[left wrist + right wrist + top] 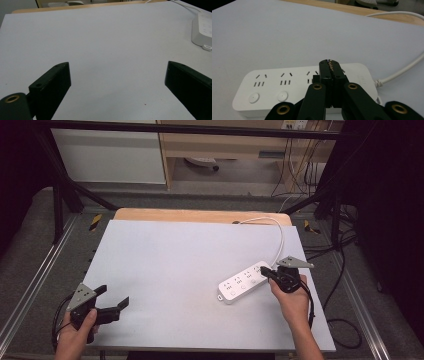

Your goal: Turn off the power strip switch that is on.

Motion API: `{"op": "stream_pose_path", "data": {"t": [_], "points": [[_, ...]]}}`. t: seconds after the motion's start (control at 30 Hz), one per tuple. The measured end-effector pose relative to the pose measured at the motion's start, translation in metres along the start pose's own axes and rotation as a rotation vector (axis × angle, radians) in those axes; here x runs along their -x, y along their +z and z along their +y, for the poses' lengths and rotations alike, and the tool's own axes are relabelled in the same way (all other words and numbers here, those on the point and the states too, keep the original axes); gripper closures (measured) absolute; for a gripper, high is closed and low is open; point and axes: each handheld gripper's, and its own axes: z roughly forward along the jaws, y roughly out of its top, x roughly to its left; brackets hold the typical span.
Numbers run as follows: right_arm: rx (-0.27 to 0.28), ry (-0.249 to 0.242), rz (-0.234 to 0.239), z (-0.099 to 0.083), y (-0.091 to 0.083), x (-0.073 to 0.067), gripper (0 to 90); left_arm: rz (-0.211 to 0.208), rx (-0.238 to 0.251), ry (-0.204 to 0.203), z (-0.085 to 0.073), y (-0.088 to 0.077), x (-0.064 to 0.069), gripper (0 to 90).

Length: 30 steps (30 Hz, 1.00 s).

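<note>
A laboratory or recording bay is showing here. A black metal frame (60,200) is standing around the table (165,270), whose grey worktop is lying on a wooden board visible along the far edge. Beyond that edge, bundled cables (300,165) are hanging beside pale wooden shelving (220,145), and grey carpet (30,245) with aluminium rails (35,285) is flanking both side edges.

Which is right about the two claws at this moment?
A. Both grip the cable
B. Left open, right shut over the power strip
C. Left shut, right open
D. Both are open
B: the left claw has jaws wide apart over bare table, while the right claw has jaws pressed together above the white power strip.
</note>
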Motion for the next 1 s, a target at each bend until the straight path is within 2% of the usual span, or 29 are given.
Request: {"op": "stream_pose_path", "data": {"t": [0.5, 1.0], "points": [[-0.069, -0.016, 0.008, -0.006, 0.013, -0.003, 90.0, 0.000, -0.005, 0.003, 0.000, 0.000, 0.000, 6.4], [-0.098, -0.041, 0.015, -0.010, 0.022, -0.011, 90.0, 0.000, -0.007, 0.009, 0.000, 0.001, 0.000, 6.4]]}}
